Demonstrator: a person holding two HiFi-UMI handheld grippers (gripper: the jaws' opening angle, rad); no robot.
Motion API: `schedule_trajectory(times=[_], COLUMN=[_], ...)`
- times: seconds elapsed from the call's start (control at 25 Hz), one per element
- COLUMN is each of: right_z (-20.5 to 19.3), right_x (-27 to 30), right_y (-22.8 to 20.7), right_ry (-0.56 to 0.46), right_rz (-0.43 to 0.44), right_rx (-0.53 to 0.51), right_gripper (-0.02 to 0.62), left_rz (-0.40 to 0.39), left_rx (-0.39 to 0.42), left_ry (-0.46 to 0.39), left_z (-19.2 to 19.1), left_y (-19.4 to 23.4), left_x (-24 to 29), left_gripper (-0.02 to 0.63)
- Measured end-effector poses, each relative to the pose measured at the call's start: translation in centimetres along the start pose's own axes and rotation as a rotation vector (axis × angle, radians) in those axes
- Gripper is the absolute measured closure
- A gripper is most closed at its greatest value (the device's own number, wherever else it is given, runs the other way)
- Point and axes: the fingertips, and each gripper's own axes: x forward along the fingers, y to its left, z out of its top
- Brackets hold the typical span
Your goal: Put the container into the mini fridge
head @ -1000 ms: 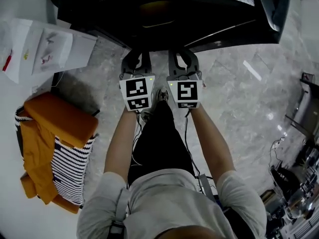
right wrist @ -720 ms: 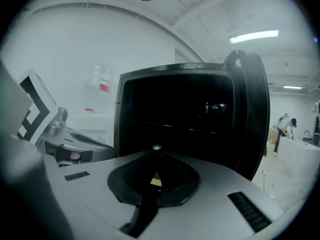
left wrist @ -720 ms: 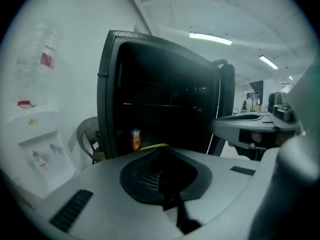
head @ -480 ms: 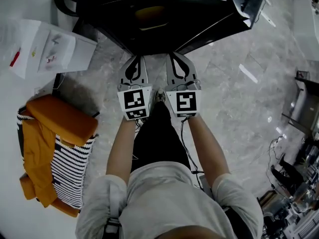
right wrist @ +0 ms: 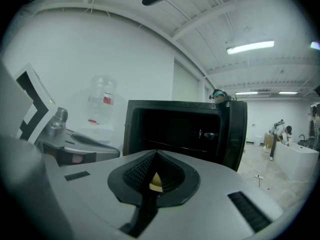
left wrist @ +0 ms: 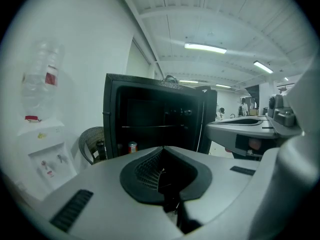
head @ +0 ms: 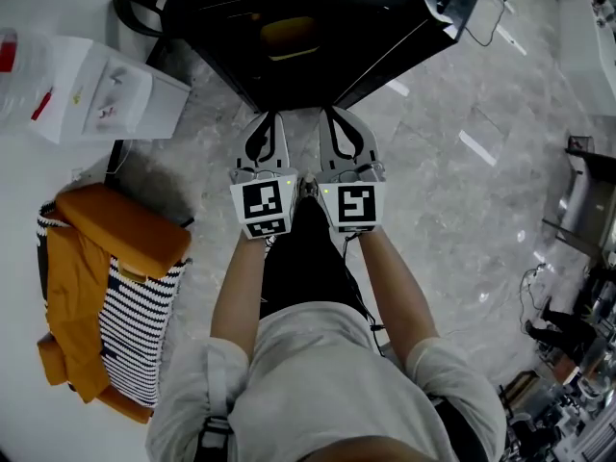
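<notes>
A person is standing on a grey marble floor, holding the left gripper and right gripper side by side, each with its jaws pressed together and empty. Just ahead, a black mini fridge is standing open, with the yellow container sitting inside.

Open mini fridge mouth straight ahead; water dispenser left, door right.

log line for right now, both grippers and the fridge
left gripper: fingers shut | right gripper: fingers shut | pose: side by side, pointing at mini fridge | fridge: door open
</notes>
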Motion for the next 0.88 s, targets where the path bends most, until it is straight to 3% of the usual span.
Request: schedule_trajectory(times=[0.56,0.72,0.88], right_z=[6.0,7.7,10.0], right_x=[-5.8,-8.1,-10.7], right_y=[1.1,0.2,-0.4], right_ry=[-0.073,-0.086,-0.105], right_rz=[-0.031,-0.071,-0.083], right_rx=[0.068,0.094,0.067], right_gripper=[0.558,0.558,0.558], left_rz=[-0.017,0.003,0.014], left_rx=[-0.001,-0.045,-0.048], left_ry=[-0.073,-0.103,-0.107], left_z=[5.1,6.8,8.0], left_y=[-2.3,-1.8,-1.8], left_x=[-6.3,-8.8,-11.2], left_gripper=[0.594,0.594,0.594])
